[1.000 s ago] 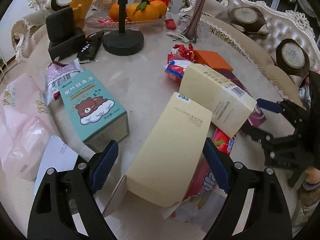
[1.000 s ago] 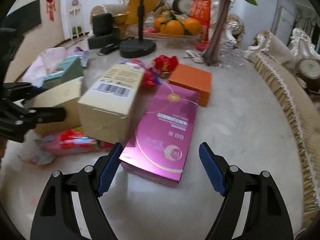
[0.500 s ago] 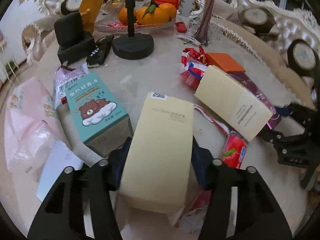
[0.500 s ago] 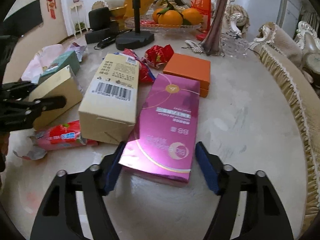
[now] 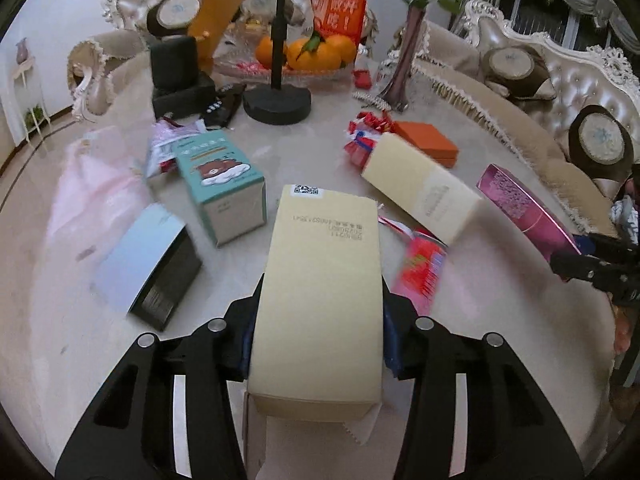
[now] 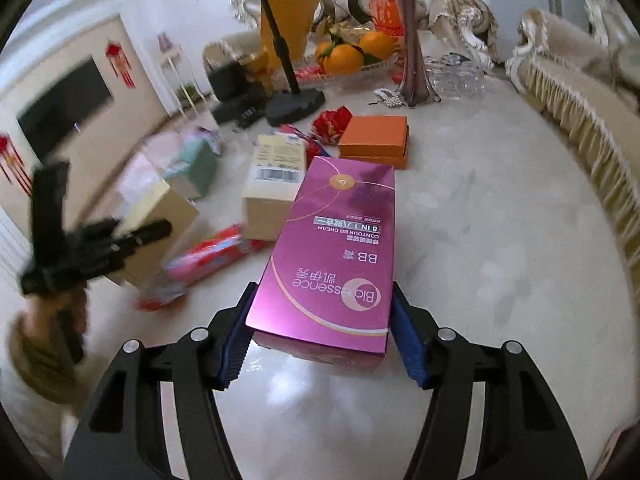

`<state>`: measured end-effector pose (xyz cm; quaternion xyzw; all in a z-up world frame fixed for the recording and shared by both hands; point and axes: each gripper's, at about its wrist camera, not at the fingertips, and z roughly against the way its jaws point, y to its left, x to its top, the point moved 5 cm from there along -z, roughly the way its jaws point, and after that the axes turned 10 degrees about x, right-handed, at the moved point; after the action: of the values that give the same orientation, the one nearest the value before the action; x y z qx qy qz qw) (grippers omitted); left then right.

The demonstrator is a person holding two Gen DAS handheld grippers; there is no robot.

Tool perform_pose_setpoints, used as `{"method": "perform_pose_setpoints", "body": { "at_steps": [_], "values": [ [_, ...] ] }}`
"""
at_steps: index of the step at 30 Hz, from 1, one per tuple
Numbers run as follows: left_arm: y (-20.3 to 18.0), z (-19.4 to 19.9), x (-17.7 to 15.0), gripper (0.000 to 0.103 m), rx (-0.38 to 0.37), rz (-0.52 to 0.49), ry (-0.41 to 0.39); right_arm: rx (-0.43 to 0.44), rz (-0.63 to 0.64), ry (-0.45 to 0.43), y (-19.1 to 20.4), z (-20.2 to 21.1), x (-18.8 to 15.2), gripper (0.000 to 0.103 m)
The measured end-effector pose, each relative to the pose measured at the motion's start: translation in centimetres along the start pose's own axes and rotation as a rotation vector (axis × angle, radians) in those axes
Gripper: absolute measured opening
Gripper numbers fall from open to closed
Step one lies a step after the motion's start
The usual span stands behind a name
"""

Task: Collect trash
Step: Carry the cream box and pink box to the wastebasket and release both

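Both tongs are closing on cartons. Between the left gripper's (image 5: 316,344) blue pads a pale yellow carton (image 5: 320,296) is clamped by its long sides, its torn flap hanging below. A magenta BB cream box (image 6: 332,256) is gripped the same way by the right gripper (image 6: 320,336) — its near end is seen clear of the marble tabletop (image 6: 500,240). Near them are seen a second yellow carton (image 5: 420,192), a red snack wrapper (image 5: 420,268), a teal bear-printed box (image 5: 224,184) and an orange box (image 6: 374,140). Toward the far edge stand a black stand base (image 5: 278,104), a vase (image 5: 404,64) and a fruit dish with oranges (image 5: 320,52).
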<state>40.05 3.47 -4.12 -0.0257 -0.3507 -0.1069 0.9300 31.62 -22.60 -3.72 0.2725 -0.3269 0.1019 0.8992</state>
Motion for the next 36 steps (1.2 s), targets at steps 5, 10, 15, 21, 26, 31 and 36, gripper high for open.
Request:
{"method": "perform_pose_setpoints", "body": {
  "at_steps": [5, 10, 15, 21, 26, 31, 36],
  "values": [
    [0.5, 8.3, -2.6, 0.047, -0.001, 0.06, -0.113, 0.133, 0.033, -0.022, 3.4, 5.0, -4.0, 0.06],
    [-2.3, 17.2, -9.8, 0.047, -0.021, 0.074, -0.171, 0.282, 0.07, 0.051, 7.6, 8.8, -11.4, 0.06],
    [-6.5, 22.6, -18.5, 0.047, -0.068, 0.114, -0.153, 0.406, 0.084, 0.136, 11.0, 11.8, -17.8, 0.06],
    [-11.4, 22.3, -28.8, 0.047, -0.123, 0.117, 0.01, 0.44, 0.076, 0.274, 12.8, 12.7, -24.6, 0.06],
    [-13.8, 17.2, -33.7, 0.047, -0.146, 0.114, 0.191, 0.272, 0.068, 0.431, 10.5, 8.0, -29.2, 0.06],
    [-15.7, 10.3, -36.2, 0.048, -0.144, 0.078, 0.375, 0.134, 0.056, 0.544, 7.6, 1.9, -31.4, 0.06],
    [-15.8, 6.9, -36.9, 0.05, -0.131, 0.092, 0.436, 0.061, 0.093, 0.585, 6.7, -0.7, -32.7, 0.06]
  ]
}}
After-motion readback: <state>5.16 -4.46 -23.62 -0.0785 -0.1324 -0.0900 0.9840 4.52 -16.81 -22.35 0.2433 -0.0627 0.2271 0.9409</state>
